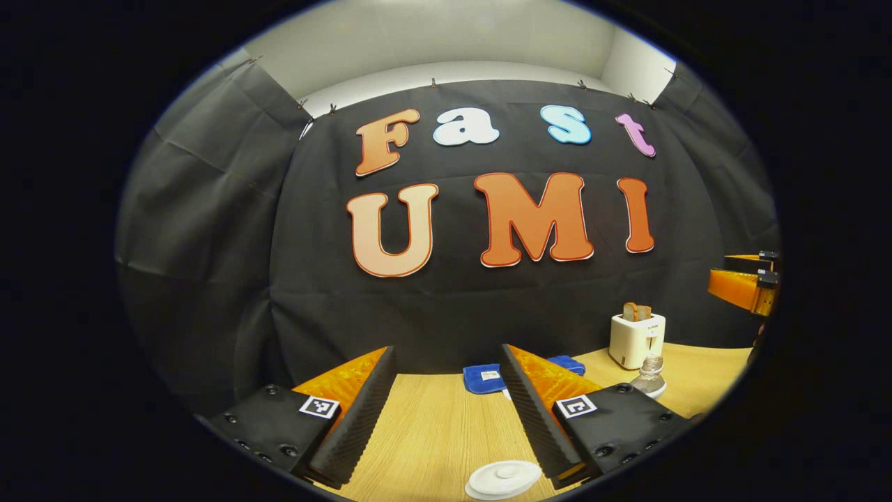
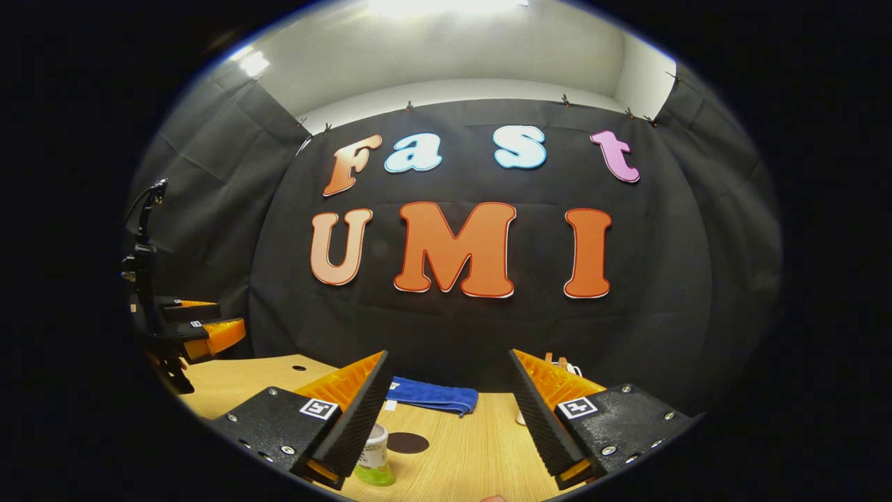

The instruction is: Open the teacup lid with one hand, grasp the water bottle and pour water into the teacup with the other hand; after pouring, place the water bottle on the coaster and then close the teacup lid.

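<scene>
The teacup's white round lid (image 1: 503,479) lies low between my left gripper's (image 1: 446,418) open fingers, close to the right one; the cup below it is hidden. A clear water bottle (image 1: 649,378) stands to the right, in front of a white toaster. My right gripper (image 2: 446,418) is open with nothing in it. A dark round coaster (image 2: 408,442) lies on the table between its fingers. A small container (image 2: 374,457), white above and green below, stands against its left finger. The left gripper (image 2: 209,333) hovers at the far left, and the right gripper (image 1: 746,286) at the far right.
A white toaster (image 1: 636,339) holding a slice of bread stands at the back right of the wooden table (image 1: 432,432). A folded blue cloth (image 1: 486,378) (image 2: 432,395) lies near the back wall. A small dark hole (image 2: 299,367) marks the tabletop at the left.
</scene>
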### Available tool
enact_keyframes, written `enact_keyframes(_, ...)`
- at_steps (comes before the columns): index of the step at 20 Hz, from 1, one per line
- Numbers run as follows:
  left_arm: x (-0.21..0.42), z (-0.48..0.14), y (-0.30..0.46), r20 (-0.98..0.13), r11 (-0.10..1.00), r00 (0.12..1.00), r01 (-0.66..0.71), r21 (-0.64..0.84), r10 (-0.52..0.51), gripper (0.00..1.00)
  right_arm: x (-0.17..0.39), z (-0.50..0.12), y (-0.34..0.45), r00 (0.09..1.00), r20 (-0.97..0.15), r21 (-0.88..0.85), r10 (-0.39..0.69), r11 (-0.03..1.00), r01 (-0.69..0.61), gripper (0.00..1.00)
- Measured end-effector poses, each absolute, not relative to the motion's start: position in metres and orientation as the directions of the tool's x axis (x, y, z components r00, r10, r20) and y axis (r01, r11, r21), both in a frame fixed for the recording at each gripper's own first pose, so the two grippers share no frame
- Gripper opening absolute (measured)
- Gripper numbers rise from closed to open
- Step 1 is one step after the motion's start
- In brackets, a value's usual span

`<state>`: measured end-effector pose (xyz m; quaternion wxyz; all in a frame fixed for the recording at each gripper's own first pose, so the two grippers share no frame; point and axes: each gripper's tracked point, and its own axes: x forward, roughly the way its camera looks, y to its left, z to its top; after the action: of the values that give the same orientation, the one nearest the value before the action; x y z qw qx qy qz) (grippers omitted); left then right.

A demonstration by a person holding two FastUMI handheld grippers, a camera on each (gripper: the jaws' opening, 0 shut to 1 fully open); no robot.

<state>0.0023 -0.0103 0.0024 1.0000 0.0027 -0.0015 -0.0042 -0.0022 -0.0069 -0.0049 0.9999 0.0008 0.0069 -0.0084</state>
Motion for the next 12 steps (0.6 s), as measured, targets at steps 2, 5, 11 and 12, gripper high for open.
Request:
enact_keyframes(2, 0.003, 0.004, -0.009, 0.006, 1.000, 1.000, 0.003, 0.009, -0.003, 0.96, -0.003, -0.005, -0.006, 1.000, -0.016, 0.002, -0.015, 1.000, 0.015, 0.99)
enact_keyframes(5, 0.002, 0.012, -0.010, 0.020, 1.000, 1.000, -0.002, -0.010, 0.002, 0.96, -0.001, 0.000, -0.003, 1.000, -0.009, 0.012, -0.005, 1.000, 0.005, 0.99)
enact_keyframes(11, 0.003, 0.013, -0.018, 0.017, 0.999, 1.000, 0.026, -0.045, -0.025, 0.97, -0.003, -0.002, 0.001, 1.000, -0.014, 0.001, 0.006, 1.000, -0.006, 0.99)
enact_keyframes(12, 0.003, 0.010, -0.019, 0.009, 0.998, 1.000, 0.030, -0.050, -0.030, 0.96, -0.003, -0.005, 0.002, 1.000, -0.018, -0.001, 0.006, 1.000, -0.006, 0.99)
